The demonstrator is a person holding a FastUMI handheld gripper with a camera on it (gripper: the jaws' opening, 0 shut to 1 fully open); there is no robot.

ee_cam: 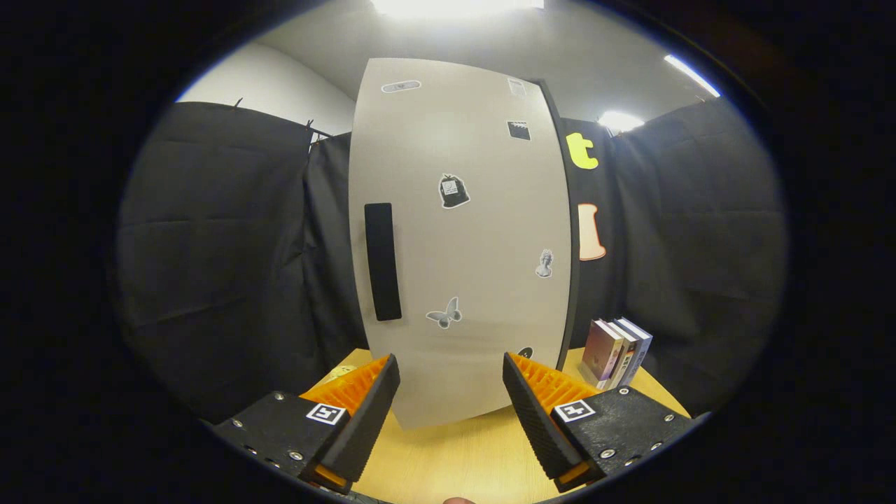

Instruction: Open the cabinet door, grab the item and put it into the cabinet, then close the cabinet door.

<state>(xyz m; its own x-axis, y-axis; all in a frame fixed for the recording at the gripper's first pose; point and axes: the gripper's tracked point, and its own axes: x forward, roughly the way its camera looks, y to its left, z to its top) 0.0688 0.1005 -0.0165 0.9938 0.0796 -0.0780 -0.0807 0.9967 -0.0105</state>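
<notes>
A tall pale grey cabinet [462, 238] stands on the wooden table [455, 462] straight ahead of me, its door shut. The door carries several small stickers and a black vertical handle [383, 261] near its left side. My gripper [451, 371] is open, its two fingers spread wide just short of the door's lower part, with nothing between them. The handle sits above and slightly left of my left finger. A small pale item [343, 371] peeks out on the table behind my left finger, mostly hidden.
A few books [616, 353] stand upright on the table to the right of the cabinet, beyond my right finger. Black cloth walls close in behind and on both sides. Bare tabletop lies between my fingers and the cabinet's base.
</notes>
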